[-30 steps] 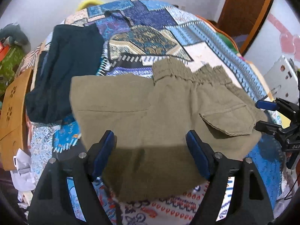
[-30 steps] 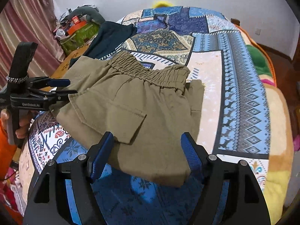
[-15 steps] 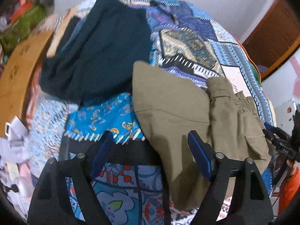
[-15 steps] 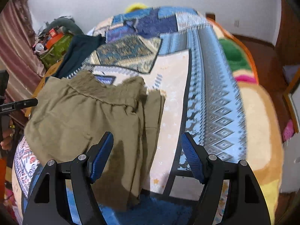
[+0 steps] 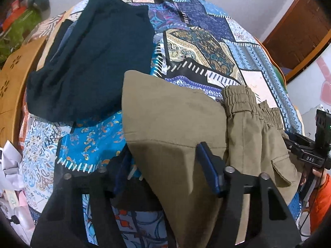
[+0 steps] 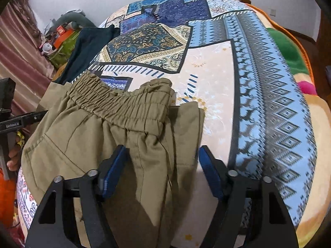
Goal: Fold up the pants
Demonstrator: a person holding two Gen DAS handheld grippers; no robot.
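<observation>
Olive-green pants [image 5: 175,124] lie partly folded on a patterned bedspread, elastic waistband [image 6: 124,105] toward the far side. My left gripper [image 5: 165,169] is open and straddles the left edge of the pants' folded leg. My right gripper [image 6: 163,171] is open, low over the pants' right edge just below the waistband, with cloth between its fingers. The right gripper also shows at the right of the left wrist view [image 5: 306,150]. The left gripper shows at the left of the right wrist view [image 6: 22,119].
A dark teal garment [image 5: 93,55] lies on the bed to the far left, also in the right wrist view [image 6: 86,47]. A wooden headboard [image 5: 12,78] and clutter border the left side. A green and orange blanket [image 6: 287,47] edges the bed's right side.
Both grippers have moved apart to opposite sides of the pants and come lower. The left went to the left edge, the right toward the waistband's right end. The pants have not visibly moved.
</observation>
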